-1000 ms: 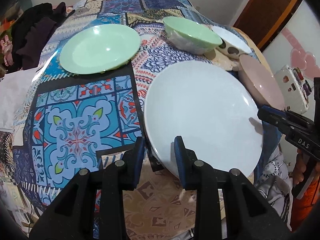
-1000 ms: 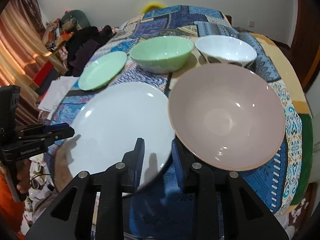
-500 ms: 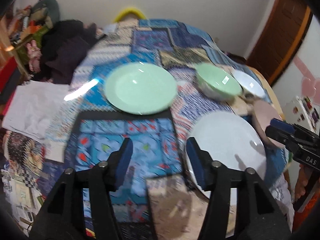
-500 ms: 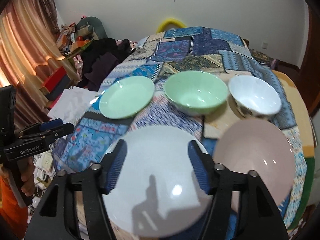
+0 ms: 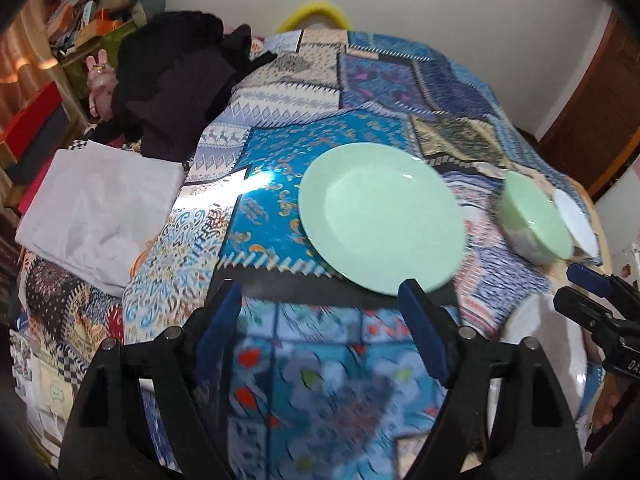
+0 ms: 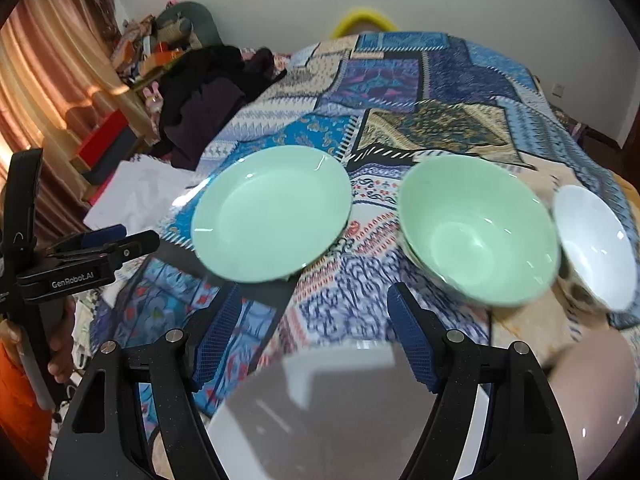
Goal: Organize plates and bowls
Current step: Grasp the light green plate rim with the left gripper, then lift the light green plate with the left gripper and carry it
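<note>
Patchwork cloth in blues, teal and tan covers the bench (image 6: 448, 80), which stands before a white wall with a heap of dark clothing (image 6: 208, 92) at its far left edge. Take the round pale green plate (image 6: 272, 212) as the landmark: it lies flat on the cloth near the middle of the bench. Just to the right of it sits the pale green bowl (image 6: 480, 232), upright, and beyond that bowl, nearly touching its rim, sits the smaller white bowl (image 6: 596, 248). Nearer the camera than the green plate lies the large white plate (image 6: 320, 412), blurred in the right wrist view, and beside that, at the lower right edge, the pink bowl (image 6: 596, 400).

The right gripper (image 6: 316, 332) hangs over the far rim of the white plate with its blue-padded fingers (image 6: 412, 344) spread wide, pinching nothing. The left gripper (image 5: 320, 328) is likewise spread wide and empty; it hangs over bare cloth just on the near side of the green plate (image 5: 380, 216), whose near rim shows just above its right fingertip. A folded white cloth (image 5: 100, 212) lies well to the left of the green plate.
</note>
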